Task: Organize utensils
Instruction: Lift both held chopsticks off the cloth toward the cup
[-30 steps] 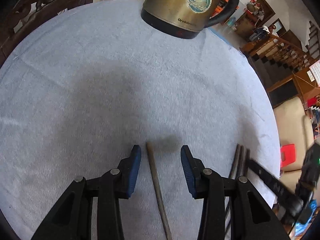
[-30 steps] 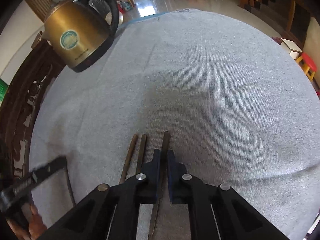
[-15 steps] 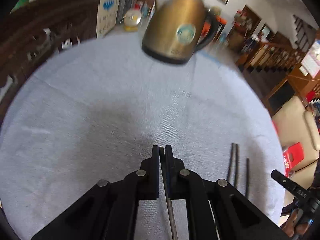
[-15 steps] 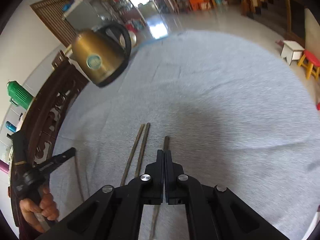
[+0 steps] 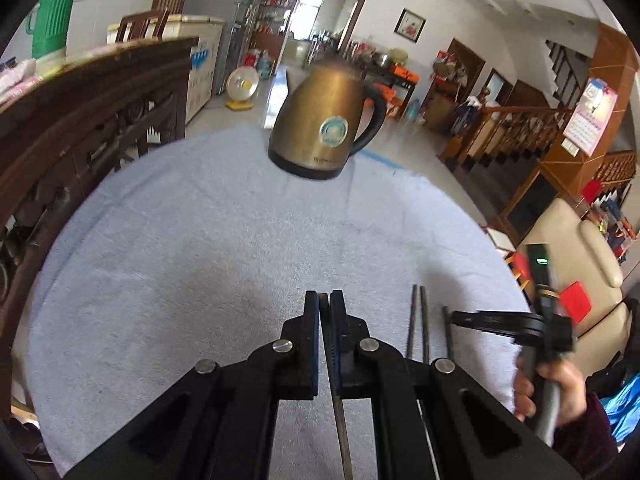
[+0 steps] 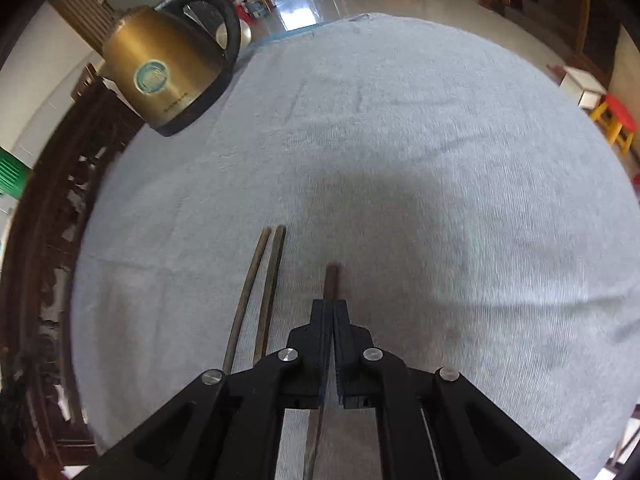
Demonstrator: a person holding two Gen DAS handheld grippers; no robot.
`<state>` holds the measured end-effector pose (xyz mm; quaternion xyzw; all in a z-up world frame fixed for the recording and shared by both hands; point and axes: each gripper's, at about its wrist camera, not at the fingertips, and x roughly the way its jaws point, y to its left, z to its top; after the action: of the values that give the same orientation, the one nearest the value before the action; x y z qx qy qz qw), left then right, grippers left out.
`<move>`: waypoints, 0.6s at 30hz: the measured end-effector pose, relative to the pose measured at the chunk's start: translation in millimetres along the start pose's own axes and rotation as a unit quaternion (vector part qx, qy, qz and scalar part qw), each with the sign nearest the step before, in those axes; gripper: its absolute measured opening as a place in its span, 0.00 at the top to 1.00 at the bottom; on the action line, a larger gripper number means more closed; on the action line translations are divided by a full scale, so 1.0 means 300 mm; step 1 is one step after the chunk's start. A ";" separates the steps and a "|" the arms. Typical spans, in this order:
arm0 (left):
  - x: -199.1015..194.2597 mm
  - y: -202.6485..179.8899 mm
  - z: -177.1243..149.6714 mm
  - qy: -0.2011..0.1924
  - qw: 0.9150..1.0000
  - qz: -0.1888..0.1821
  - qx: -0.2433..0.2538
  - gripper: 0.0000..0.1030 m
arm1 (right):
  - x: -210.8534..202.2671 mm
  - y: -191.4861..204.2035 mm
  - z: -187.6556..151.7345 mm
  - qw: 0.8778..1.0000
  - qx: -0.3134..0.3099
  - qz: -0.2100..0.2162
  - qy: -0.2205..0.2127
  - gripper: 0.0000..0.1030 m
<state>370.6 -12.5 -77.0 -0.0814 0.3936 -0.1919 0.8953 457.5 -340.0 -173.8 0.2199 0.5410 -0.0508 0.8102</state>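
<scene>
We see the left gripper (image 5: 324, 296) with its fingers (image 5: 311, 320) pressed onto a single dark chopstick (image 5: 342, 432), whose shaft runs back between the black linkages toward the camera; whether it is lifted off the cloth we cannot tell. The right gripper (image 6: 329, 305) likewise pinches a second chopstick (image 6: 331, 280), its brown tip sticking out just past the fingers (image 6: 320, 320) over the cloth. Two more chopsticks (image 6: 260, 292) lie side by side on the grey-clothed round tabletop (image 6: 440, 140), just left of the held one in the right wrist view. The left wrist view shows that pair (image 5: 418, 324) to its right, with the right gripper's stick (image 5: 448, 330) beside them and the person's right hand (image 5: 556, 392) on the gripper handle. A brass-coloured kettle (image 5: 328, 120) stands upright at the far edge of the tabletop, well apart from the chopsticks.
</scene>
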 end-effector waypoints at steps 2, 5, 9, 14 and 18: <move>-0.038 -0.003 0.002 -0.015 1.000 -0.003 0.003 0.95 | 0.029 0.012 0.016 1.000 0.006 -0.006 0.021 0.77; -0.089 -0.008 -0.003 -0.034 0.999 -0.012 0.006 0.95 | 0.043 0.038 0.020 1.000 -0.005 -0.024 0.011 0.71; -0.132 -0.024 -0.011 -0.053 0.998 -0.015 0.014 0.95 | 0.051 0.080 0.017 0.996 -0.036 -0.079 0.002 0.92; -0.205 -0.038 -0.037 -0.079 0.997 -0.010 0.023 0.95 | -0.011 0.029 -0.016 0.999 -0.013 -0.045 -0.028 0.94; -0.288 -0.043 -0.060 -0.107 0.994 -0.005 0.025 0.96 | -0.144 -0.010 -0.092 0.996 -0.014 -0.016 -0.087 0.93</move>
<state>300.4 10.9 -27.3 -0.0811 0.2900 -0.1966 0.9331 415.3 -338.1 -144.4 0.1949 0.4724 -0.0750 0.8563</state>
